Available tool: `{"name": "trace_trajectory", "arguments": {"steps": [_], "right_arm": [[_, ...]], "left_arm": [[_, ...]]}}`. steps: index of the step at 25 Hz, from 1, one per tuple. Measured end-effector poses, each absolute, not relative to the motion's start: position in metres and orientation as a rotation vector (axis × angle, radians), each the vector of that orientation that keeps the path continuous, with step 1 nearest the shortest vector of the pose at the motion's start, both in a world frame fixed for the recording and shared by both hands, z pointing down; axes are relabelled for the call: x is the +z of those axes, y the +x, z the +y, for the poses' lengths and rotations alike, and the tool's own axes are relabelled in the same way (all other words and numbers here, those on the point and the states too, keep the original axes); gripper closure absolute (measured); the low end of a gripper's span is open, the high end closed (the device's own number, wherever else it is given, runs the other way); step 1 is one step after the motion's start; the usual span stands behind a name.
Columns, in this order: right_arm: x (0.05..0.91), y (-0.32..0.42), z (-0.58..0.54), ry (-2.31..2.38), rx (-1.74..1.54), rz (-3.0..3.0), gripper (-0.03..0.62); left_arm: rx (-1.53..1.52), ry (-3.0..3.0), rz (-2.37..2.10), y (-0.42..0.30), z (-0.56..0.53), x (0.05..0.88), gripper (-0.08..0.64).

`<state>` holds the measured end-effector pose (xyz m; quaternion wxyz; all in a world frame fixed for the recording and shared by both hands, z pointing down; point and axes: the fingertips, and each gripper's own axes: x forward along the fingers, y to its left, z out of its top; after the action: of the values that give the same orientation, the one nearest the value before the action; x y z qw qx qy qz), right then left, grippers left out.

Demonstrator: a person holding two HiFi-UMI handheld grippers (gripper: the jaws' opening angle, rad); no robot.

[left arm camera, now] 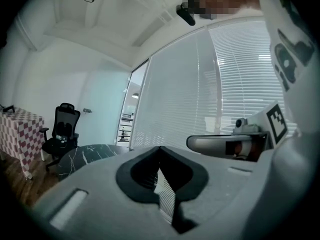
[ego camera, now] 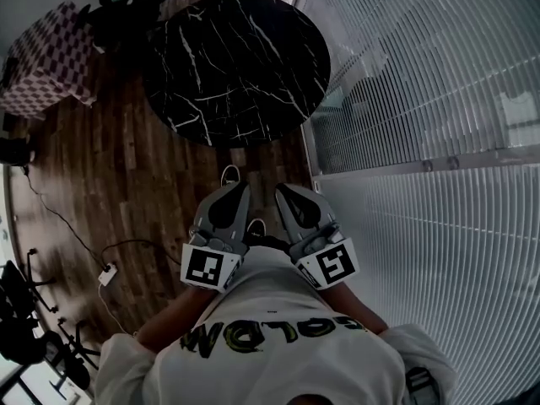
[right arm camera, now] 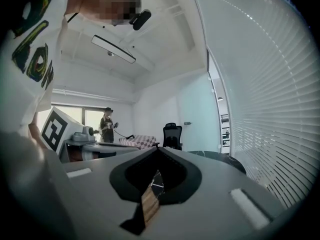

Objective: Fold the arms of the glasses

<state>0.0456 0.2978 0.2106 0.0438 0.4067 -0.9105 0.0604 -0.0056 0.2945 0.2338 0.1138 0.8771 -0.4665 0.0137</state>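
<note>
No glasses show in any view. In the head view I hold both grippers side by side close to my chest, pointing at a round black marble table a step ahead, whose top looks bare. My left gripper has its jaws closed tip to tip with nothing between them, as the left gripper view also shows. My right gripper is likewise shut and empty. Each gripper appears in the other's view: the right one and the left one.
White window blinds line the right side. A checkered-cloth table stands far left, with a black office chair beside it. Cables and a power brick lie on the wood floor. A person stands far off.
</note>
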Motion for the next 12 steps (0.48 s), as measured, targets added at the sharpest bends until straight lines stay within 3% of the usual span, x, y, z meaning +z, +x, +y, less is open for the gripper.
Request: {"name": "trace_trajectory", "arguments": {"steps": [12], "right_arm": [[0.213,-0.016,0.145,1.24,0.174,-2.738,0.591]], "left_arm": [[-0.01,2.541,-1.351,-0.069,0.139,0.229,0.558]]}}
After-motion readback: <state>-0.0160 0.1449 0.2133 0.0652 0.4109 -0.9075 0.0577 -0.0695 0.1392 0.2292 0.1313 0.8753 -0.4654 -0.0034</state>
